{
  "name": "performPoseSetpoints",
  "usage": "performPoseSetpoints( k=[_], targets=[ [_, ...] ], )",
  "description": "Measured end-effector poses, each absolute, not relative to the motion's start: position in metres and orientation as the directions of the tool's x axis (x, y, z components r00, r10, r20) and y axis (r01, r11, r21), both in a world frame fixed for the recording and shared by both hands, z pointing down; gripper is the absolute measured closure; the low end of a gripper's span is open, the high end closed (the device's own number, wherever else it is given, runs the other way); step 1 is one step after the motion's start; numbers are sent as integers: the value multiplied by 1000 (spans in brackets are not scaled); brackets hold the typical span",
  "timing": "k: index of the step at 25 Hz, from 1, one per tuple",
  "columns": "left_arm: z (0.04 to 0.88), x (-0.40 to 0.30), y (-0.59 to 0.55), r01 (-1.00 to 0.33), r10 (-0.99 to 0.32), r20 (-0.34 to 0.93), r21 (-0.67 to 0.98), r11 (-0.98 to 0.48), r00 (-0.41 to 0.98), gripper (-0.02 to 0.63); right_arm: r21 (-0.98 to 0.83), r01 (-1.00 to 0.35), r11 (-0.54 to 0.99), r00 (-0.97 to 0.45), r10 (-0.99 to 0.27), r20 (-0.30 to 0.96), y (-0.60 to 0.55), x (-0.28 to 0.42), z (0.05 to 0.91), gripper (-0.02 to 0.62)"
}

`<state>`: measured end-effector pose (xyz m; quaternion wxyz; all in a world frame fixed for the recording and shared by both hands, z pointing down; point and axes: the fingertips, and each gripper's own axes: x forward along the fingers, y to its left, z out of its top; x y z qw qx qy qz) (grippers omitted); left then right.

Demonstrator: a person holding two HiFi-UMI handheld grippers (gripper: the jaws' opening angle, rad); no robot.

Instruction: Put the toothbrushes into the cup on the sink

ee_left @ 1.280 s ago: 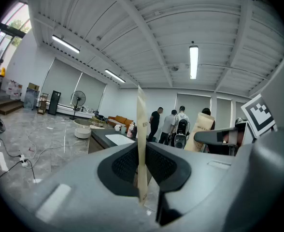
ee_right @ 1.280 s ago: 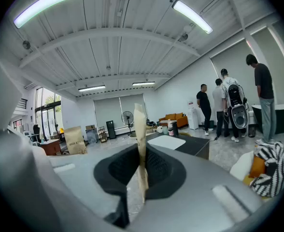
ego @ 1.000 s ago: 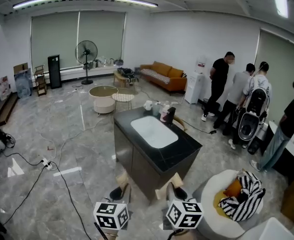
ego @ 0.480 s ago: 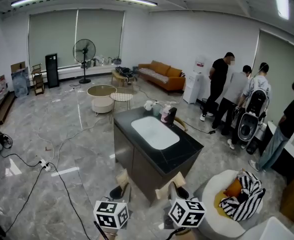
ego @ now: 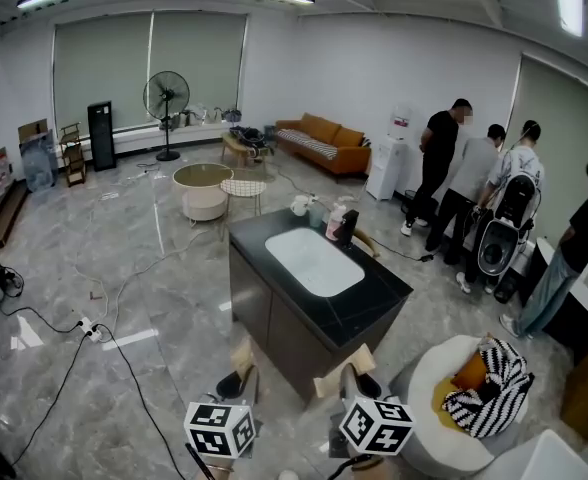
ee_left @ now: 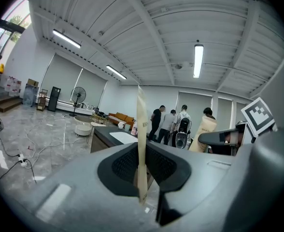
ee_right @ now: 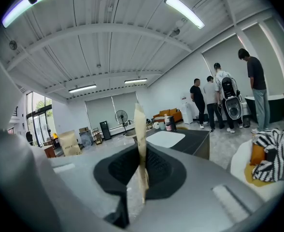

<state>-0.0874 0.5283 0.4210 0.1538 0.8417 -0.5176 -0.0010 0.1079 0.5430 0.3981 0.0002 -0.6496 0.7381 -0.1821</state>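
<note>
Left gripper [ee_left: 142, 168]: jaws pressed together on a flat tan packet [ee_left: 141, 129], pinched edge-on and standing upright. Print on it was too small to read, and its contents could not be made out.

Right gripper [ee_right: 141, 170]: same story, jaws clamped on a second tan packet [ee_right: 140, 129], also upright between the pads.

From the head view, both grippers sat low at the near edge of the frame, side by side, packets pointing toward the black counter [ego: 374, 303]. The packets were well short of it and touched nothing.

The white sink [ego: 314, 261] was set into the counter top. At its far end stood a white cup [ego: 299, 206], with a pink bottle [ego: 334, 223] and a dark object [ego: 346, 228] just beside it. The cup was well apart from both packets.

Beyond: a round table [ego: 204, 183] and a standing fan [ego: 167, 98] behind the counter, an orange sofa [ego: 324, 143] along the back wall. A group of people [ego: 474, 188] stood at the right. A white beanbag [ego: 429, 408] with a striped cloth [ego: 489, 393] lay near the right gripper. Cables [ego: 64, 348] trailed over the grey floor at left.
</note>
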Motion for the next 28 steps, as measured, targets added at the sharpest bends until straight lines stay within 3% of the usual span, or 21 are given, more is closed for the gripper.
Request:
performPoseSetpoints(
  k=[14,28],
  targets=[
    [422,-103,459,-890,-896,146,261,-373,419,565,-246,-963,108,-166,-959,229,462,105,400,564],
    [418,-64,336,-887,-888,151,241,-393,434,565,-241,-966,97,-153,-961,230,343,141,401,565]
  ],
)
